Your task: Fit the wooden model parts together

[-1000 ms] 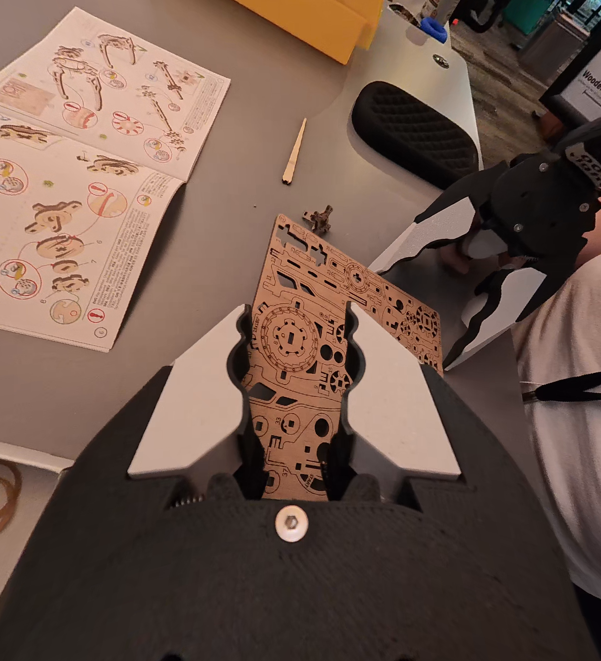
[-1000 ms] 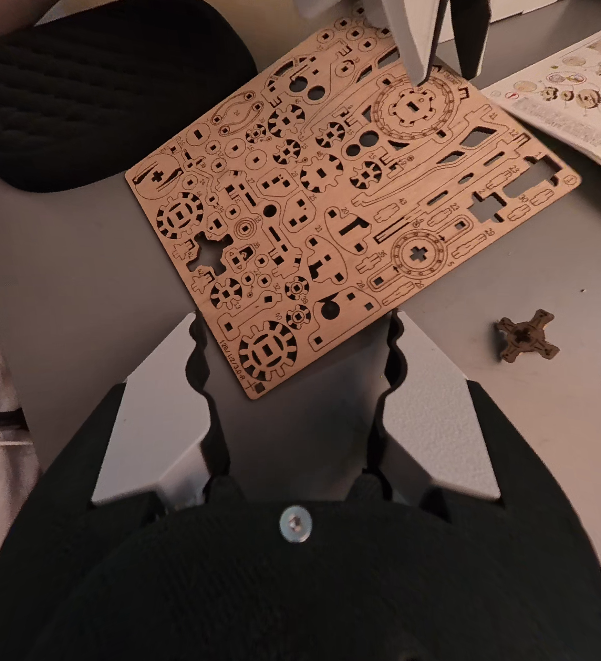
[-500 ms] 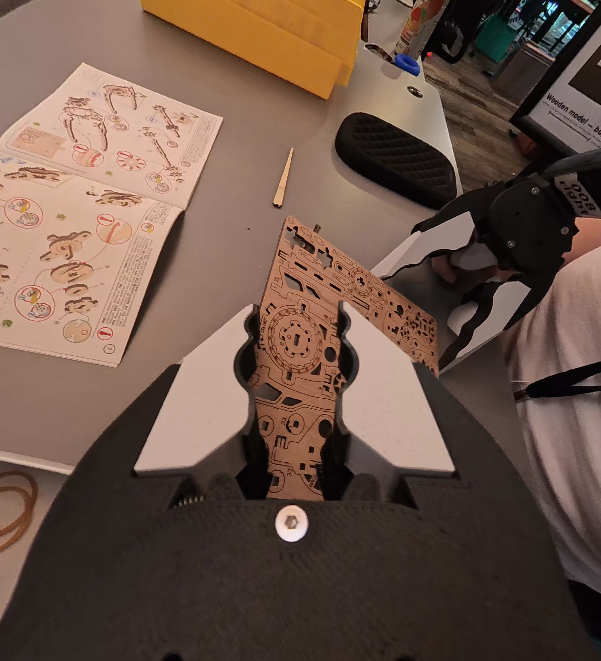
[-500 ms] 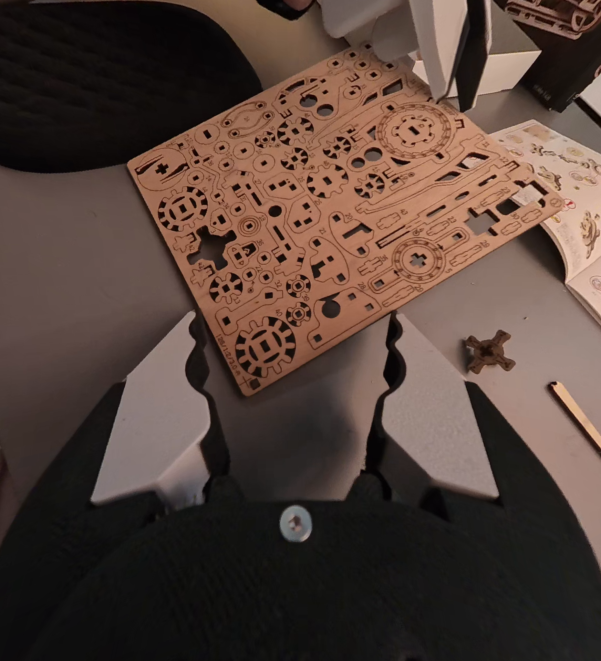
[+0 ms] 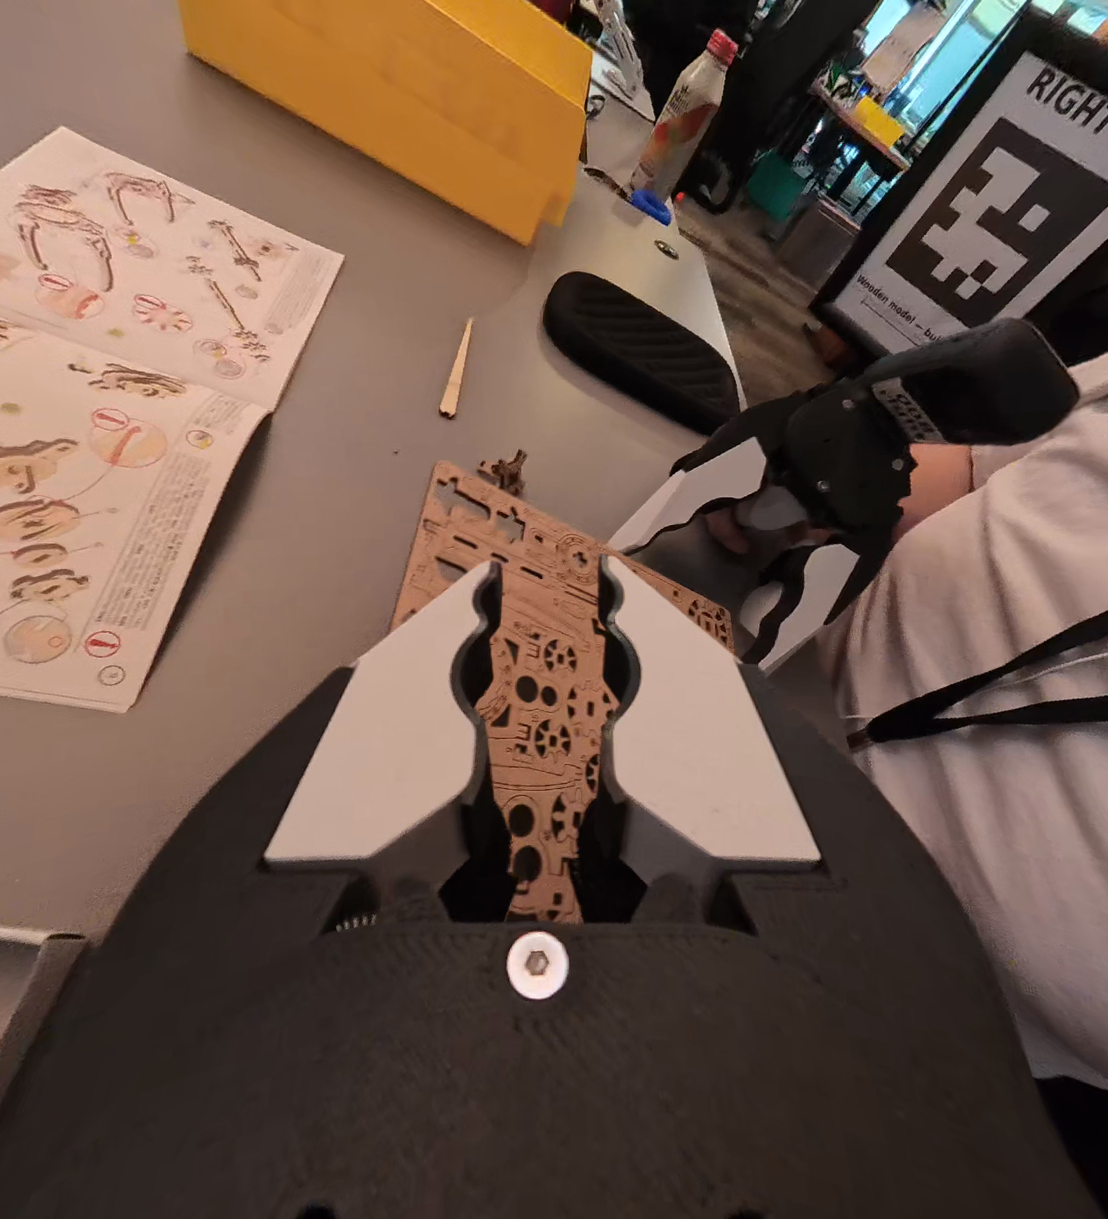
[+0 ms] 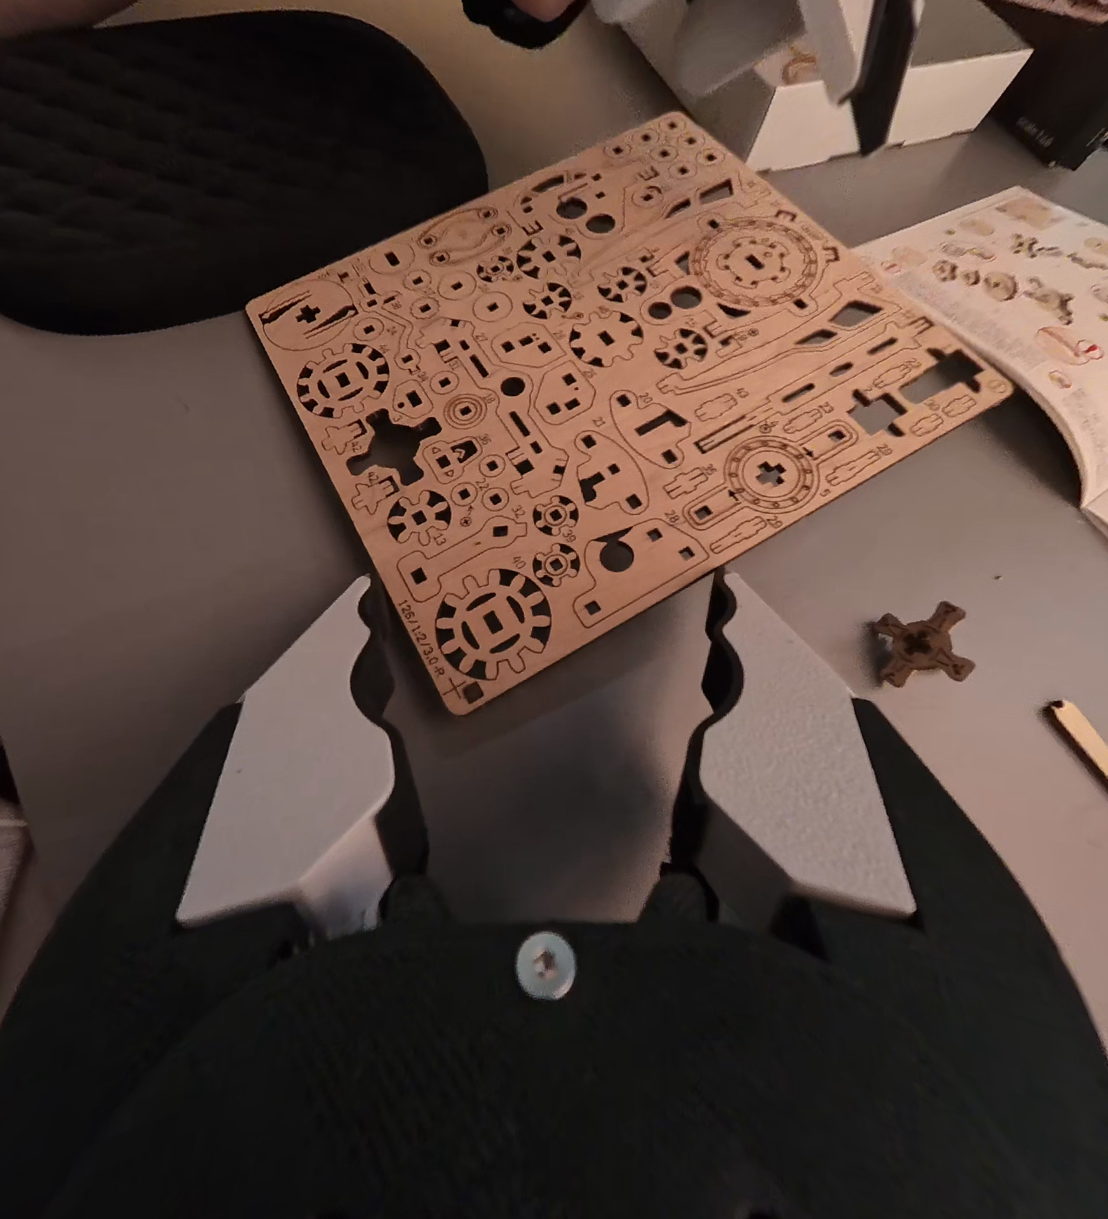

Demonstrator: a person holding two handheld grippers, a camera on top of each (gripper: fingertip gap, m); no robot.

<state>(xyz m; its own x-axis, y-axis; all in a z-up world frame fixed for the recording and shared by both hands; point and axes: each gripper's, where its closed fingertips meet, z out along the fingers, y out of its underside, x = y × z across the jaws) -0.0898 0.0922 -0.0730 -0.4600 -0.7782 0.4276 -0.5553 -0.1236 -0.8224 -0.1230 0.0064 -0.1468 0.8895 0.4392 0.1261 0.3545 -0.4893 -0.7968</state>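
Note:
A laser-cut wooden parts sheet (image 6: 604,396) lies flat on the grey table; it also shows through my left fingers in the left wrist view (image 5: 538,712). My left gripper (image 5: 548,564) hovers above the sheet's far edge with a narrow gap and holds nothing; it is blurred in the right wrist view (image 6: 858,119). My right gripper (image 6: 544,580) is wide open and empty, with the sheet's near corner between its fingertips; it also shows in the left wrist view (image 5: 683,603). A small dark cross-shaped wooden part (image 6: 920,643) lies right of the sheet.
An open instruction booklet (image 5: 109,396) lies on the left. A thin wooden stick (image 6: 1105,765), a black padded rest (image 5: 637,349), a yellow box (image 5: 393,92), a bottle (image 5: 683,112), a white box (image 6: 795,132) and a person's white shirt (image 5: 999,758) surround the work area.
My left gripper has lifted off the ring-gear area of the sheet and its fingers have narrowed. My right gripper stays open at the sheet's near corner.

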